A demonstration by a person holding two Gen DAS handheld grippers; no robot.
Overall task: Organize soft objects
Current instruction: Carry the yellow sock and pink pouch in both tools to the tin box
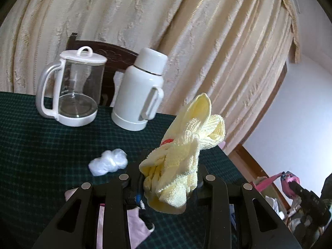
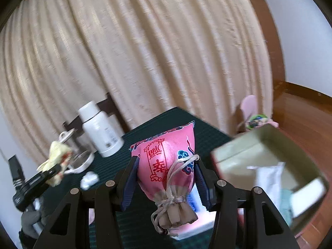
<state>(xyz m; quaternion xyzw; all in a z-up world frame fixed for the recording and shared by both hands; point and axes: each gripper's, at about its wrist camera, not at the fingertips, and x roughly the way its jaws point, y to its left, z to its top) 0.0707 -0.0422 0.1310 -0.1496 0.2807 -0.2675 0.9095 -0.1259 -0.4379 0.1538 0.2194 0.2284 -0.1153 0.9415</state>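
My left gripper (image 1: 169, 176) is shut on a pale yellow terry cloth (image 1: 182, 145) and holds it above the dark green checked tablecloth (image 1: 41, 145). It also shows in the right wrist view (image 2: 56, 157) at the left. My right gripper (image 2: 166, 178) is shut on a pink drawstring pouch (image 2: 168, 161) with red characters and a beige tied neck, held above the table. The pouch also shows in the left wrist view (image 1: 289, 181) at the far right. A white cotton wad (image 1: 108, 161) lies on the cloth. A pink fabric piece (image 1: 137, 224) lies under the left gripper.
A glass kettle with white lid (image 1: 70, 87) and a white thermos (image 1: 141, 91) stand at the table's far side, before a dark chair back (image 1: 112, 54) and beige curtain. An open beige box (image 2: 269, 166) with items inside is at the right. A pink fan-like object (image 2: 249, 108) stands beyond it.
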